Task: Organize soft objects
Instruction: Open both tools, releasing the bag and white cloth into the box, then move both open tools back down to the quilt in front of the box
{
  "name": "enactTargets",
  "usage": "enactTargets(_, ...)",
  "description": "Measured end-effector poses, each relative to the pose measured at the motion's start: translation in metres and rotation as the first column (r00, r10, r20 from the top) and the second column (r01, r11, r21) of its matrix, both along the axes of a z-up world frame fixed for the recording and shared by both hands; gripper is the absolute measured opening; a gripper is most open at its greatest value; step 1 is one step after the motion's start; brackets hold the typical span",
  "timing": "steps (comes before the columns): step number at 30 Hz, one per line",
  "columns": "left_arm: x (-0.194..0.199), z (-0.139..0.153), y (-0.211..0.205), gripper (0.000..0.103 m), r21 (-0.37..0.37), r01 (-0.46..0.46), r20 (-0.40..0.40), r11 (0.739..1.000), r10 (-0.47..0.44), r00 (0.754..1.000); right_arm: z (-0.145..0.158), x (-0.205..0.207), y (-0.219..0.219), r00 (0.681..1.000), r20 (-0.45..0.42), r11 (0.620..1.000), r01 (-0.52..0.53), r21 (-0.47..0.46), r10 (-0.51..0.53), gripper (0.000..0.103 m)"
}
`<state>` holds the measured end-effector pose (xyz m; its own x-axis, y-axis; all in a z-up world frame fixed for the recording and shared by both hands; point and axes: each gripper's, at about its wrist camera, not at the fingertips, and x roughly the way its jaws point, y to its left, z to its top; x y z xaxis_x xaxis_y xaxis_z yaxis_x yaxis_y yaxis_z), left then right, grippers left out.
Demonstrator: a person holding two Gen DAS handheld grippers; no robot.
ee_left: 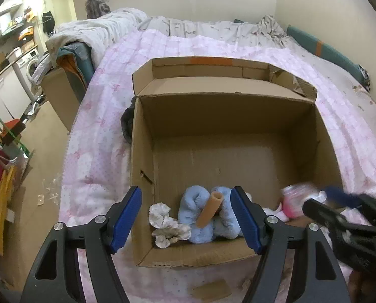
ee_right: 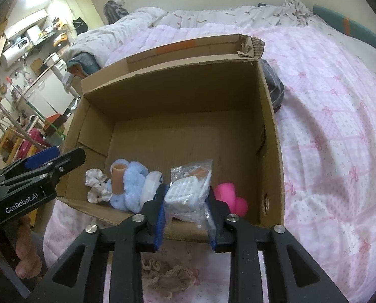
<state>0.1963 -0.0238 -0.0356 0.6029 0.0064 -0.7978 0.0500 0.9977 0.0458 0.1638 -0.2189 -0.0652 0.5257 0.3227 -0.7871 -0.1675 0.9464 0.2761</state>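
Both grippers over the near end of the open brown cardboard box (ee_left: 238, 131), which sits on the pink bow-print quilt (ee_left: 99, 116) of the bed.

Left gripper (ee_left: 186, 218): jaws spread wide, nothing between the pads. Straight ahead and below it, against the box's near wall: one fluffy light-blue plush bundle (ee_left: 208, 217), one tan foam tube (ee_left: 209, 209) leaning across it, one white crumpled fabric scrunchie (ee_left: 166, 223) just to the gripper's left.

Right gripper (ee_right: 185, 203): jaws part-open, with a clear crinkly plastic bag holding a white waffle-textured soft piece (ee_right: 188, 189) between them. Pads are at the bag's sides; can't tell if they press on it, looks like a release.

Just right of that gripper: one bright pink rounded soft toy (ee_right: 232, 197). Below it, outside the box on the quilt: one beige lace scrunchie (ee_right: 167, 275), apparently not yet packed.

Handling, my read: everything is light and squashy, no breakage risk. The bag film is slippery, so pinch through to the contents at mid-body. Plush: grab deep into the bulk. Tube: across the middle, since it will deform. Scrunchies: pinch the gathered band.

Count in box: five items. Outside: one.
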Motion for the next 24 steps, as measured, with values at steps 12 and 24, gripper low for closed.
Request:
enactTargets(12, -0.003, 0.002, -0.003, 0.07, 0.024, 0.009, 0.013, 1.0, -0.01, 1.0, 0.01, -0.002, -0.008, 0.998, 0.043, 0.999, 0.035, 0.001, -0.035, 0.086)
enactTargets(24, -0.037, 0.007, 0.011, 0.07, -0.01, -0.036, 0.001, 0.999, 0.036, 0.999, 0.015, -0.02, -0.018, 0.998, 0.035, 0.998, 0.057, -0.01, -0.056, 0.086)
